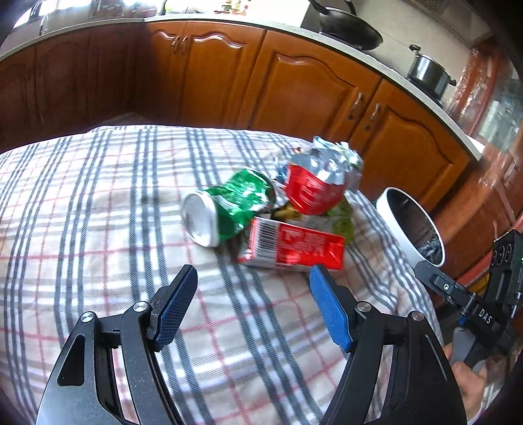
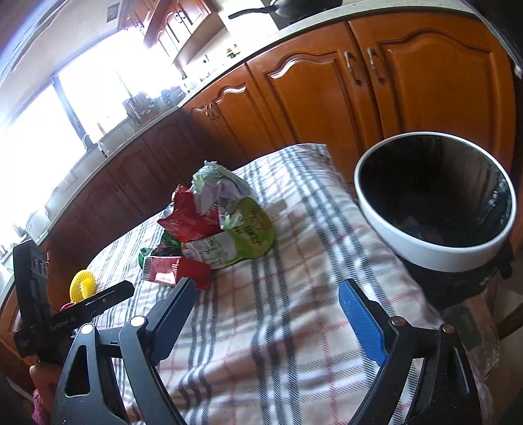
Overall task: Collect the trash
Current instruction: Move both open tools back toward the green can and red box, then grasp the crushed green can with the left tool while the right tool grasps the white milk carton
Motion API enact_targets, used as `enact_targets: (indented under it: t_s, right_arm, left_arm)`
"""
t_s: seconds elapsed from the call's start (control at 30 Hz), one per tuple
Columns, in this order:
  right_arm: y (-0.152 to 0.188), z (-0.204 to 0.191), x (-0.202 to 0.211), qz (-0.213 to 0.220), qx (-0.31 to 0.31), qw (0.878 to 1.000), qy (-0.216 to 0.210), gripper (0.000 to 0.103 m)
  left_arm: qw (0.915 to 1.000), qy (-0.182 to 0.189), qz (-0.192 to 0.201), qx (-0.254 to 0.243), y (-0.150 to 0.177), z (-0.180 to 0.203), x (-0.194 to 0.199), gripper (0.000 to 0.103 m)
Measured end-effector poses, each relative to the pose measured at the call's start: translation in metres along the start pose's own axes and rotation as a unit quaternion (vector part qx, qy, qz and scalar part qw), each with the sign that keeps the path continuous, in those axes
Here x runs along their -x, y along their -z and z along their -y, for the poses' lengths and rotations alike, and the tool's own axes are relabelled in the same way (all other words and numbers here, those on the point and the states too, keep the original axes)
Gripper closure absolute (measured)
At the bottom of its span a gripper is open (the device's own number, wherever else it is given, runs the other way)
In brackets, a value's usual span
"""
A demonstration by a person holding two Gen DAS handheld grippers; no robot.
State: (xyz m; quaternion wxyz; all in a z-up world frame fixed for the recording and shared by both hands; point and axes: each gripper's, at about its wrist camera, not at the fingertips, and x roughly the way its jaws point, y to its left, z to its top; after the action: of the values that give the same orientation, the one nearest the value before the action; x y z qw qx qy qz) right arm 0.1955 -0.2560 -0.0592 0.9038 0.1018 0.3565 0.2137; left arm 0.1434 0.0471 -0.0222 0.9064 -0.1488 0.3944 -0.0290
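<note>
A pile of trash lies on the checked tablecloth (image 1: 98, 202): a crushed green can (image 1: 228, 209), a flat red wrapper (image 1: 294, 245), a crumpled red and silver bag (image 1: 313, 183). In the right wrist view the pile shows a green pouch (image 2: 242, 235), a crumpled red and silver bag (image 2: 196, 219) and the red wrapper (image 2: 170, 271). A white-rimmed bin (image 1: 412, 225) stands at the table's right edge, also in the right wrist view (image 2: 434, 199). My left gripper (image 1: 253, 278) is open, just short of the red wrapper. My right gripper (image 2: 266, 294) is open and empty, between pile and bin.
Wooden kitchen cabinets (image 1: 294, 85) run behind the table under a counter with a pan (image 1: 349, 29) and a pot (image 1: 428, 72). A yellow ridged object (image 2: 83, 286) lies at the table's left in the right wrist view. The bin holds some dark trash.
</note>
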Motion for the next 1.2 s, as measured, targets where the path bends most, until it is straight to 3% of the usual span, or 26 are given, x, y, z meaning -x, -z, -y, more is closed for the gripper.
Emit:
enact_targets:
  t_s: [0.3,0.4,0.53,0.8,0.93,1.03,1.2]
  right_arm:
    - [-0.028,-0.029,-0.019,0.009,0.018,0.999,-0.025,0.013]
    - [-0.036,-0.047,-0.027,0.012,0.036,0.998,-0.043,0.019]
    - [-0.032,-0.069,-0.046,-0.01,0.055,0.996,-0.063,0.029]
    - [-0.015,-0.093,-0.079,-0.055,0.122,0.986,-0.094,0.029]
    - [-0.012,-0.104,-0.096,-0.083,0.163,0.979,-0.093,0.03]
    - [-0.006,-0.104,-0.096,-0.092,0.176,0.976,-0.086,0.042]
    - [-0.002,-0.092,-0.076,-0.087,0.174,0.977,-0.084,0.077]
  left_arm:
    - [0.9996,-0.014,0.012,0.022,-0.012,-0.025,0.001,0.03]
    - [0.9994,-0.014,0.011,0.031,-0.018,-0.034,0.0,0.03]
    - [0.9992,-0.015,0.019,0.033,-0.028,-0.041,-0.003,0.03]
    - [0.9996,-0.017,0.009,0.02,-0.06,-0.058,-0.024,0.03]
    - [0.9992,0.006,-0.012,0.036,-0.07,-0.068,-0.042,0.029]
    - [0.9987,0.014,-0.03,0.038,-0.073,-0.07,-0.057,0.029]
    - [0.9978,0.022,-0.058,0.023,-0.068,-0.059,-0.078,0.029]
